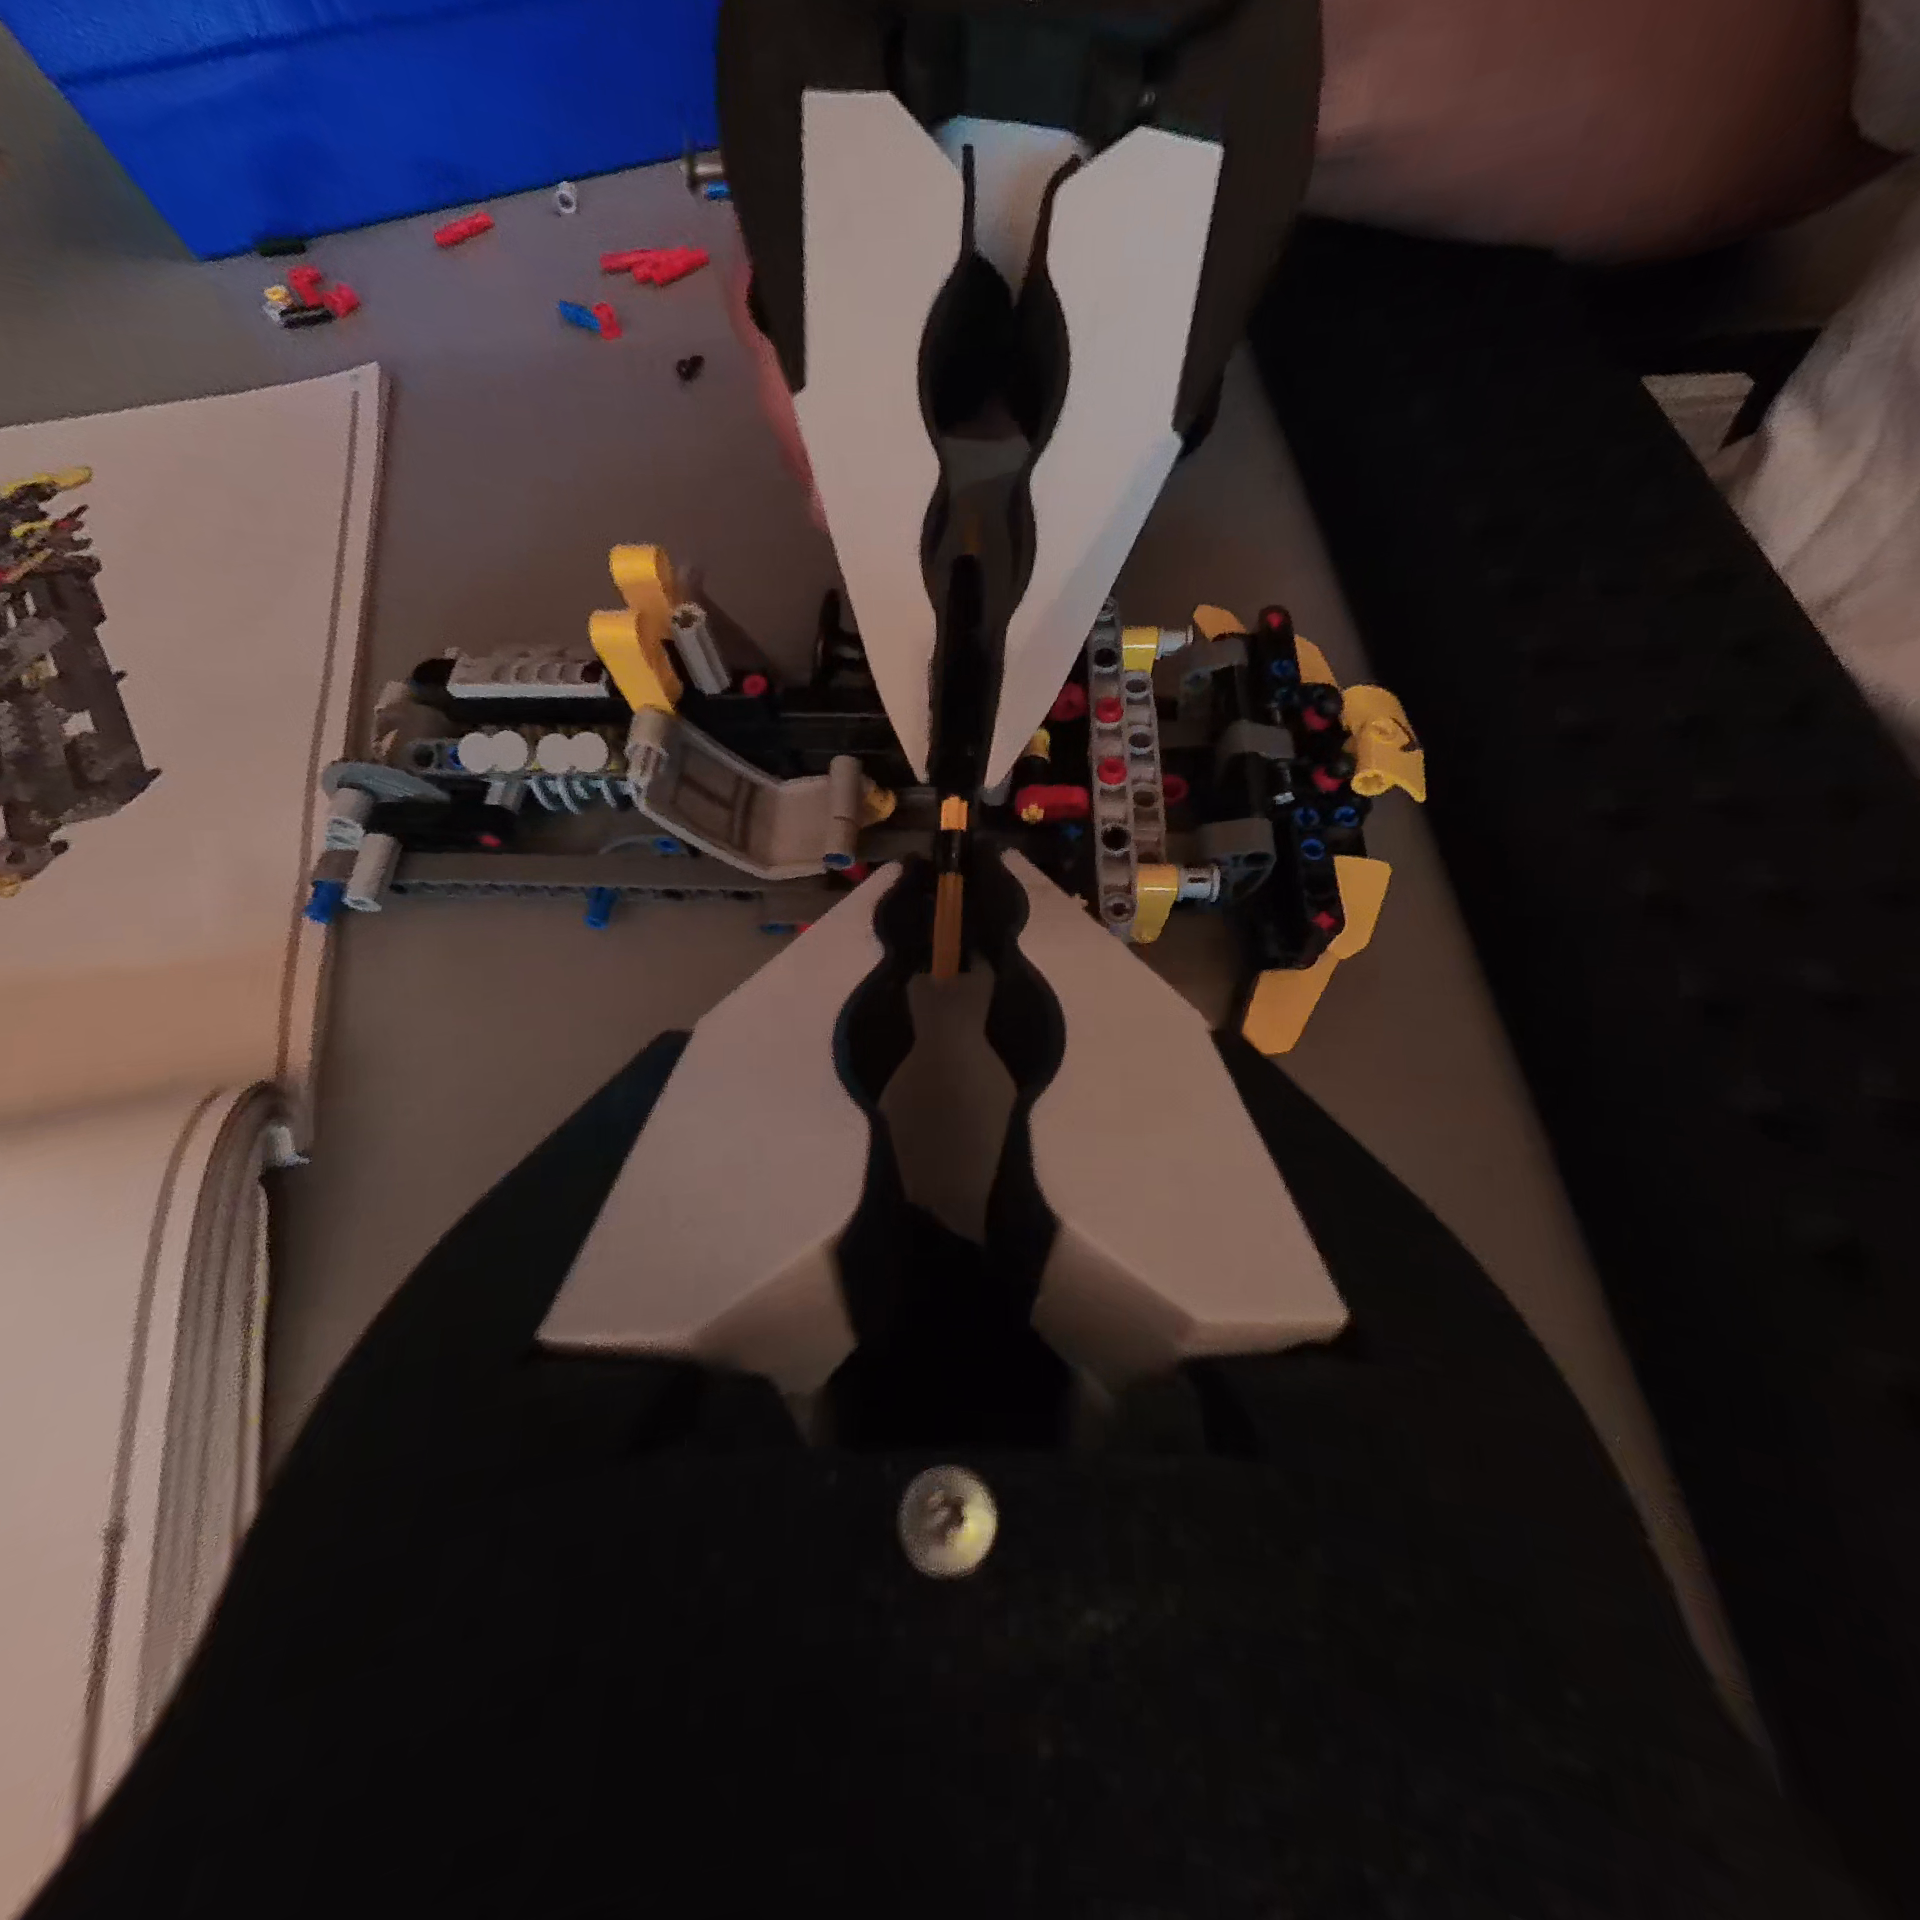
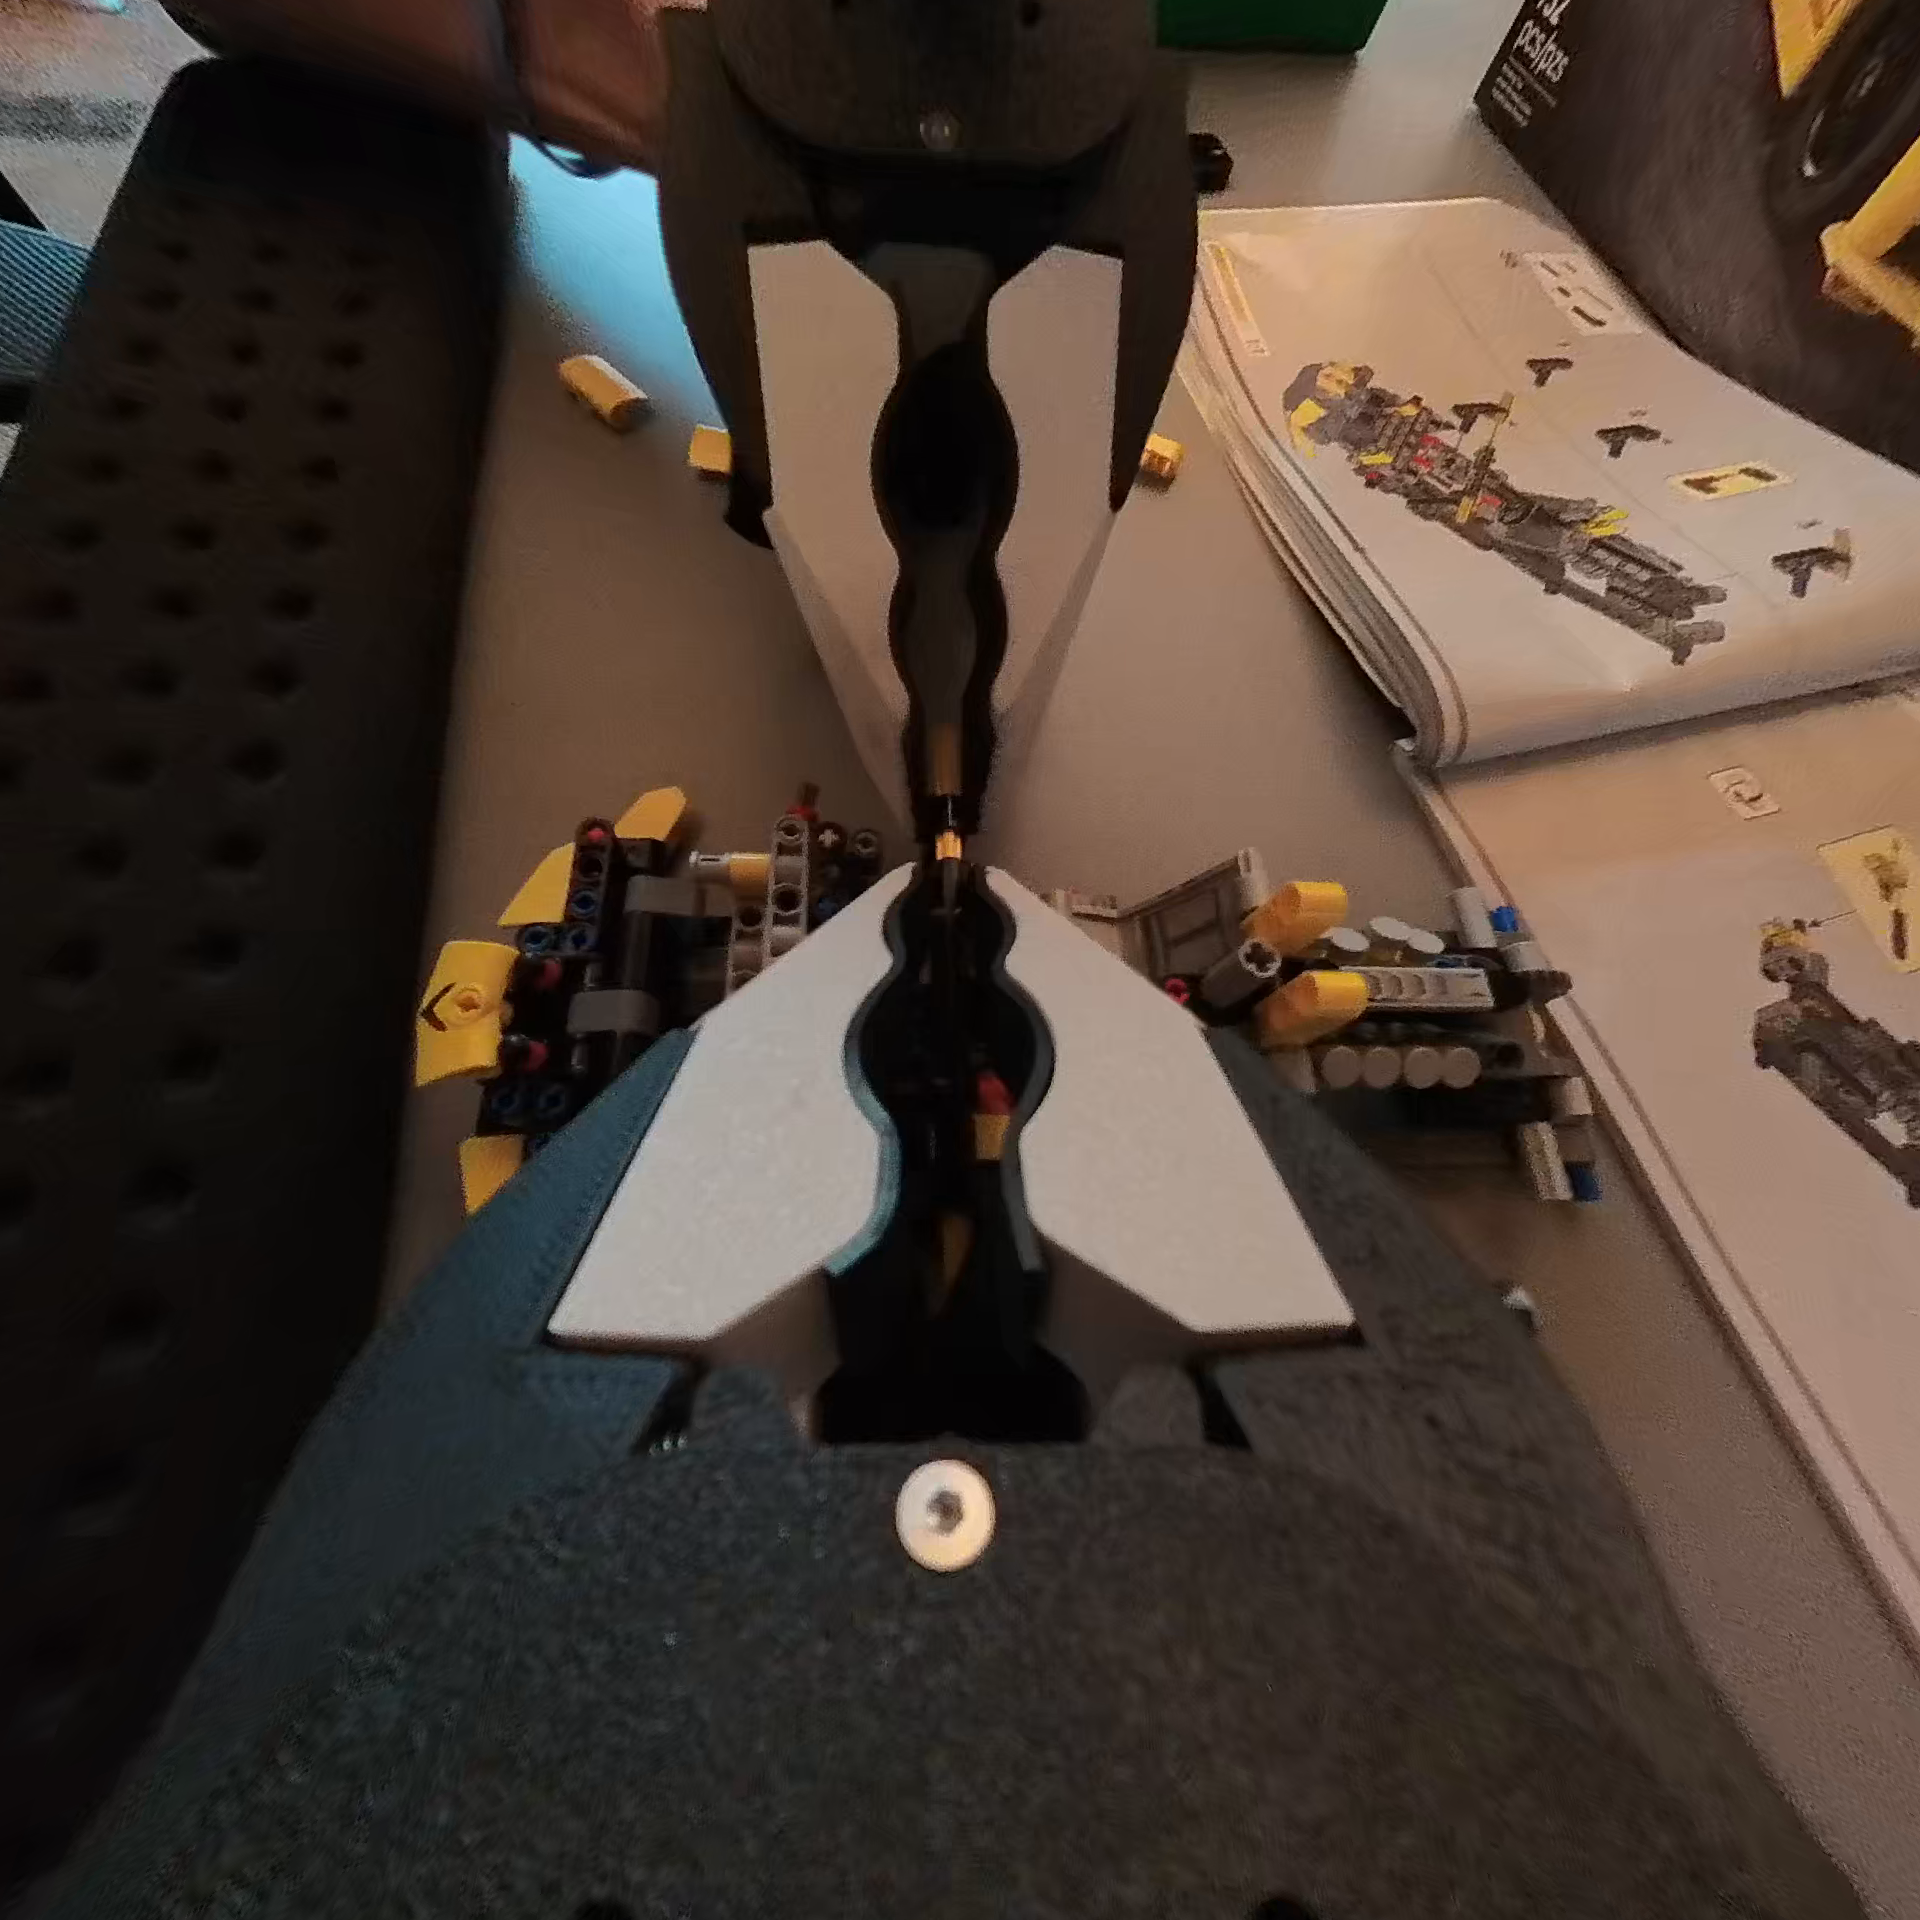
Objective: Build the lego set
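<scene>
Left wrist view: both grippers' jaws meet tip-to-tip, pinching one black-and-orange piece (image 1: 954,831).

I hold my left gripper (image 1: 951,862) tip to tip against my right gripper (image 1: 951,769), the two pointing straight at each other above the table; both sets of white fingers (image 1: 748,1122) are pressed nearly together on a slim black-and-yellow piece (image 1: 951,894) (each clamps one end); a bare forearm (image 1: 1558,125) shows behind the right one.
</scene>
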Demonstrator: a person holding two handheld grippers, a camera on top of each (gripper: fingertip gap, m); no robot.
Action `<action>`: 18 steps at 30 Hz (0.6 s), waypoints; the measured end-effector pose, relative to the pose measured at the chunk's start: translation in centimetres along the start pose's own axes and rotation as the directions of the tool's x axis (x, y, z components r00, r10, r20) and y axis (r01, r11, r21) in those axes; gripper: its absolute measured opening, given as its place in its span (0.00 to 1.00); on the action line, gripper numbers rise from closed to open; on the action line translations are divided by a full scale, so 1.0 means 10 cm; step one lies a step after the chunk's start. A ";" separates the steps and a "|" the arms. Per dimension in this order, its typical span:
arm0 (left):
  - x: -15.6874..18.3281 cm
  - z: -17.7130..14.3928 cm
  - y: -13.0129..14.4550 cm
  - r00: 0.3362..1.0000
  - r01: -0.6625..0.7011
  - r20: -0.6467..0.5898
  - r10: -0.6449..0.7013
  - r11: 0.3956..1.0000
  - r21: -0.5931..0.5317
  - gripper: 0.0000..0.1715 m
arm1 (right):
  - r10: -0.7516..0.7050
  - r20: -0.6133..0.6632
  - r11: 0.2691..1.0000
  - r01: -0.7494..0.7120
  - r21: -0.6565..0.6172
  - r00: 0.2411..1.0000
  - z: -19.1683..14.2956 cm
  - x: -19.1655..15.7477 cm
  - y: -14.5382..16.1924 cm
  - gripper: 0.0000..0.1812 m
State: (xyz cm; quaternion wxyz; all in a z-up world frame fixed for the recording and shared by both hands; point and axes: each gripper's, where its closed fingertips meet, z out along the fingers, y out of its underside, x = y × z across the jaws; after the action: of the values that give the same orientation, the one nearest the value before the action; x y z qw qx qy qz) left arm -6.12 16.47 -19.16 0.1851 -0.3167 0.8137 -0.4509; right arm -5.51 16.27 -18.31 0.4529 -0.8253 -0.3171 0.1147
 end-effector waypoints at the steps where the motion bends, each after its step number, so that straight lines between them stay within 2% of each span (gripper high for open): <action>1: 0.00 0.00 0.00 1.000 -0.021 -0.003 0.021 1.000 -0.007 0.02 | 0.024 0.010 1.000 -0.024 0.003 1.000 0.00 0.00 0.00 0.04; 8: 0.00 0.02 0.02 0.985 -0.174 -0.047 0.169 0.973 -0.149 0.02 | 0.045 0.030 0.998 -0.044 -0.051 0.999 0.01 -0.01 0.03 0.04; 12: 0.00 0.05 0.01 0.981 -0.189 -0.083 0.176 0.965 -0.183 0.03 | 0.030 0.017 0.996 -0.029 -0.087 0.999 0.01 -0.01 0.04 0.03; 18: 0.01 0.06 -0.01 0.984 -0.168 -0.097 0.152 0.966 -0.198 0.03 | 0.055 0.022 0.996 -0.054 -0.066 0.998 0.00 -0.01 0.04 0.03</action>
State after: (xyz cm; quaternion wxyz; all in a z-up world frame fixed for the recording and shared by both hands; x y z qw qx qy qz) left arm -5.82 15.97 -19.45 0.1542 -0.2489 0.8857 -0.3604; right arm -5.41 16.04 -18.64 0.4187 -0.8466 -0.3034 0.1264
